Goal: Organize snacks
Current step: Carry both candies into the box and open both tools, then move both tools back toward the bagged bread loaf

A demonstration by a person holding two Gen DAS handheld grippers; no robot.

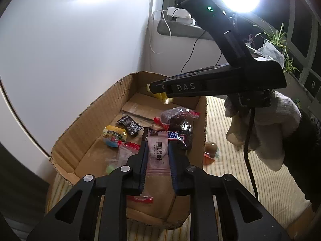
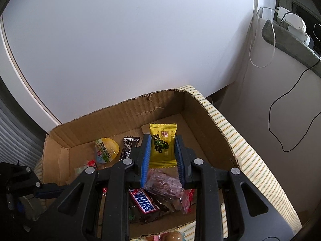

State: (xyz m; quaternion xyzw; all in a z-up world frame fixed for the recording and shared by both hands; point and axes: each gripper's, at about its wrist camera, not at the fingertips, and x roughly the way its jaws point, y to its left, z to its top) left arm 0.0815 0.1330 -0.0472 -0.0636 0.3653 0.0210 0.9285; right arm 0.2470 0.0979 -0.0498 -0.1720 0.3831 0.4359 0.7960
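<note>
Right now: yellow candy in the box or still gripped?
Gripped. The yellow candy sits between the right gripper pads above the cardboard box floor.

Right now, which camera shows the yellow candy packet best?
The right wrist view: the yellow candy packet with green print faces that camera squarely, gripped between the right gripper fingers above the cardboard box. The left wrist view shows only a yellow sliver behind the black gripper.

My snack colours over the brown box

My left gripper (image 1: 157, 152) grips a pale pink wrapper (image 1: 157, 154); my right gripper (image 2: 163, 152) clamps a yellow candy (image 2: 163, 144) with black lettering. Blue pads (image 2: 145, 156), brown cardboard box (image 2: 112, 116), green-and-yellow striped cloth (image 2: 236, 136).
</note>
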